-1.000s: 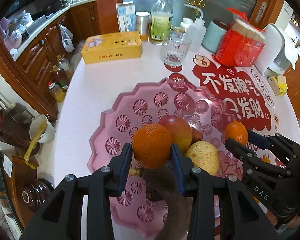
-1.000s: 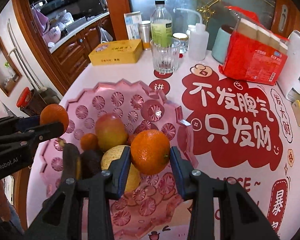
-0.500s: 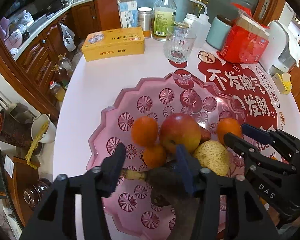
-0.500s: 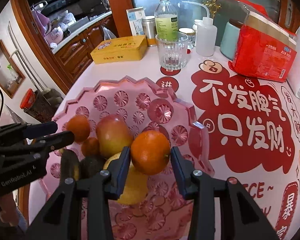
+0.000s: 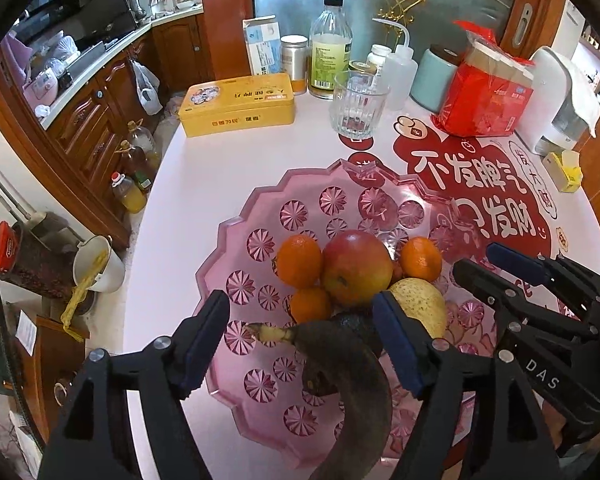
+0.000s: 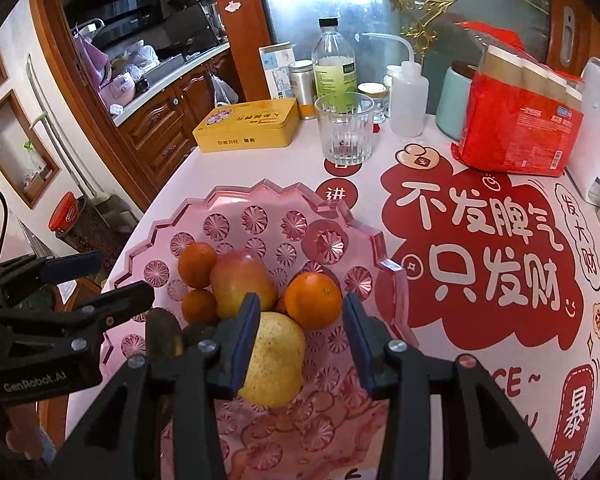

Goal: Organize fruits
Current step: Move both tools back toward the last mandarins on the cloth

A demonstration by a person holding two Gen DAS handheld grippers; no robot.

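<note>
A pink cut-glass tray (image 5: 236, 224) (image 6: 228, 200) holds a red apple (image 5: 356, 268) (image 6: 242, 280), a yellow pear (image 5: 420, 304) (image 6: 276, 360), a dark banana (image 5: 352, 372) (image 6: 164, 332) and three oranges. One orange (image 5: 300, 260) (image 6: 198, 258) lies left of the apple, with a smaller one (image 5: 310, 304) below it. My left gripper (image 5: 300, 298) (image 6: 120, 276) hovers over the banana, its jaws opening and gripping nothing. Another orange (image 6: 314, 300) (image 5: 420, 260) rests right of the apple, just ahead of my right gripper (image 6: 300, 298) (image 5: 476, 258), which is open with its pads off the fruit.
Behind the tray stand a ribbed glass (image 5: 358, 108), a yellow tin (image 5: 238, 104), a bottle (image 5: 330, 52) and a red package (image 5: 484, 100). The table edge (image 5: 148, 240) curves close on the tray's left, above floor clutter. A red printed mat (image 6: 480, 248) lies to the right.
The left gripper opened and dropped its orange left of the apple. The right gripper loosened and its orange now sits in the tray. Both grippers drew back slightly.
</note>
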